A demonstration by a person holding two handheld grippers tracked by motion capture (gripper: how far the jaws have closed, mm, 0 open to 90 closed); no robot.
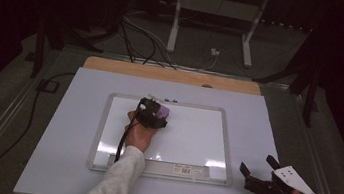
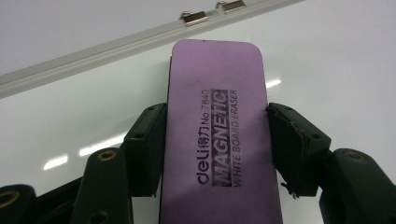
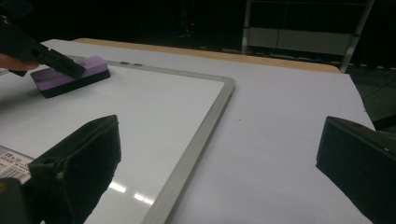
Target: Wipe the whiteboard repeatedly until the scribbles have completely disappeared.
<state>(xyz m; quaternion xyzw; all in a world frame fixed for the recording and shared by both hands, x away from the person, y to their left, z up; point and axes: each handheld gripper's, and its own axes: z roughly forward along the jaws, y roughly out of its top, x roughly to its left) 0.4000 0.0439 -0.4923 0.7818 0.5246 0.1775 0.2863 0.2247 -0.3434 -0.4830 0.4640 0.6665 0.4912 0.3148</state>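
So the purple magnetic eraser [image 2: 217,140] sits flat on the whiteboard [image 1: 194,145], up near its far edge and a bit left of center, just short of the two little metal clips [image 2: 194,17] on the frame. The left gripper [image 2: 215,149] has it clamped by the long sides, one black jaw pressed on each. The right gripper [image 1: 257,167] hangs over the white table [image 1: 258,118] off the board's near right corner, jaws spread wide with nothing between them, well apart from the eraser.
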